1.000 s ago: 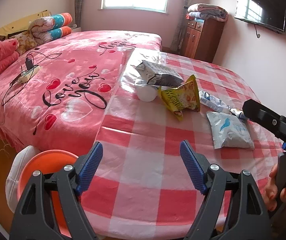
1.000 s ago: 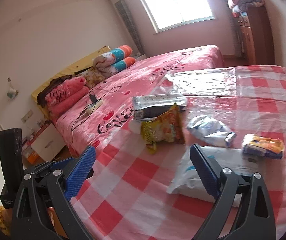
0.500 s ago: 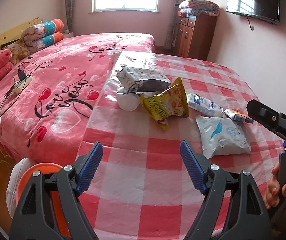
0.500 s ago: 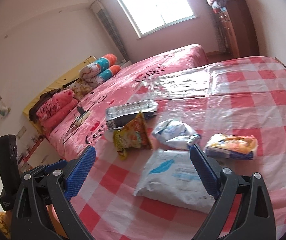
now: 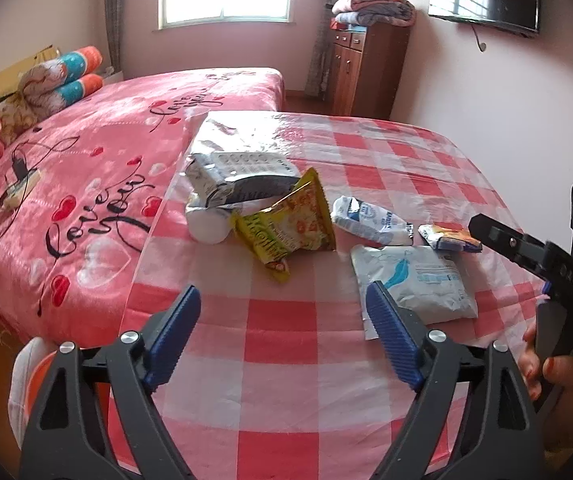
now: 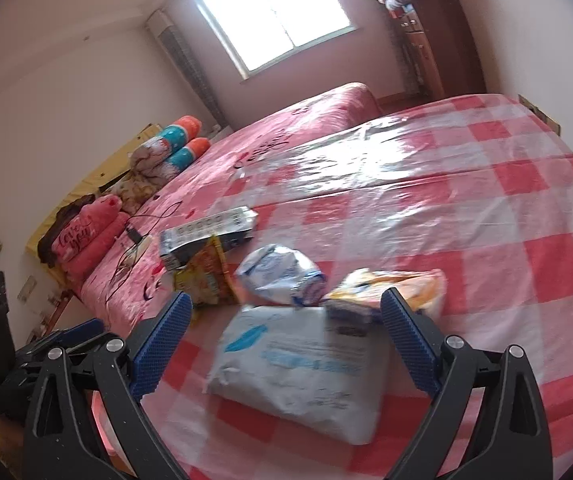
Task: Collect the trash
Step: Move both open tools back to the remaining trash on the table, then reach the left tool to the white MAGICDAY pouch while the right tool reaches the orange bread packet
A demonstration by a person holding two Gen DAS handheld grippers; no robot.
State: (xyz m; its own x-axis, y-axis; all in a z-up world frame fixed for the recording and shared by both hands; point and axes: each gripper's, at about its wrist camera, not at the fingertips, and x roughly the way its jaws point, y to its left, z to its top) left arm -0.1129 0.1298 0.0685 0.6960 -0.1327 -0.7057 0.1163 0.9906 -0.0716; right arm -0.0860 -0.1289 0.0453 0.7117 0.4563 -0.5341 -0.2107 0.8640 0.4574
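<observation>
Both grippers are released and grasp nothing: on my left gripper [image 5: 282, 330] the jaws are opening over bare checked tablecloth [image 5: 286, 364], and my right gripper [image 6: 286, 344] stands wide with the flat white pouch [image 6: 306, 368] lying between its pads, untouched.

What worries me is that pouch. It is thin, slick and flat on glossy plastic sheeting, so if I close from this slant the pads may skate over it, or pinch the cloth with it and drag the other litter. The small orange wrapper [image 6: 390, 284] sits just past my right pad and could get clipped.

From my left gripper, the yellow snack bag [image 5: 290, 220] and the white cup [image 5: 208, 226] lie ahead, well apart from the pads; the crumpled white wrapper [image 5: 370, 220] lies ahead to the right.
</observation>
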